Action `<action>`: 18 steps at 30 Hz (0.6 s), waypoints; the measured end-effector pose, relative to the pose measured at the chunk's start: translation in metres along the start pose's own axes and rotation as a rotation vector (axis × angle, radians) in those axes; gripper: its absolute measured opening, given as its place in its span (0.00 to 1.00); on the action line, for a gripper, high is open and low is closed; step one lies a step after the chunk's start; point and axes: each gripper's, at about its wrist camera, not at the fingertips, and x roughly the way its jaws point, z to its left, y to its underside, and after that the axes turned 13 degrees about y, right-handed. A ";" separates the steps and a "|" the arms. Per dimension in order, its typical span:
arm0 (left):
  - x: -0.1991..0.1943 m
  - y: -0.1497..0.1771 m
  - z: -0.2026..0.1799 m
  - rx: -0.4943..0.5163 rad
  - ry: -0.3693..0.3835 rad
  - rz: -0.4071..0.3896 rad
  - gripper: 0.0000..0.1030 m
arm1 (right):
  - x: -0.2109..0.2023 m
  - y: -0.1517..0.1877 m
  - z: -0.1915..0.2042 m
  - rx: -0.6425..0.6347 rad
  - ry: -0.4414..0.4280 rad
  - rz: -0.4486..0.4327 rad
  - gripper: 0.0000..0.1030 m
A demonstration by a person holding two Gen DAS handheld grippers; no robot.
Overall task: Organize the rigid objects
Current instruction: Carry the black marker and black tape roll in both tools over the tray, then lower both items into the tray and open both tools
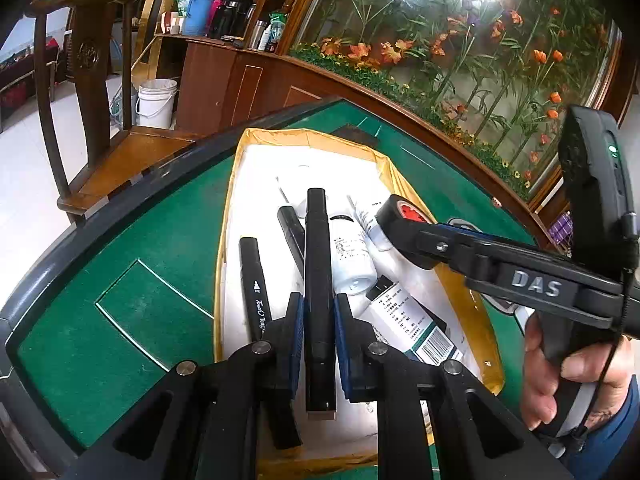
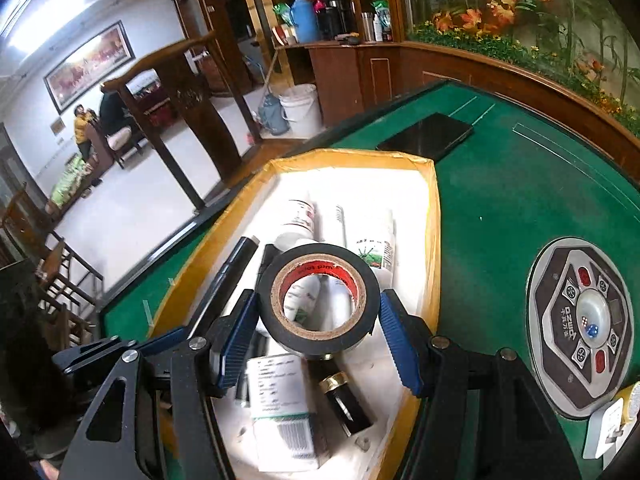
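Gripper-held marker (image 1: 318, 280) and tape roll (image 2: 318, 300) above box (image 2: 430, 216) of bottles, perhaps.

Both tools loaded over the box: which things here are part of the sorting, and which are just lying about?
Job: black marker in left tool; black tape roll in right tool; yellow-rimmed box; white bottles inside.

Lying about: dice console, black flat case, white bucket.
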 end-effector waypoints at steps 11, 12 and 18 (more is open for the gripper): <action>0.004 0.002 0.002 -0.001 -0.015 0.014 0.15 | 0.017 0.008 -0.009 0.016 -0.004 0.048 0.60; 0.004 0.002 0.001 0.002 -0.015 0.018 0.18 | 0.017 0.008 -0.009 0.016 -0.004 0.045 0.60; 0.001 0.005 -0.008 0.009 0.001 0.015 0.50 | 0.011 0.016 -0.012 0.034 -0.043 0.047 0.60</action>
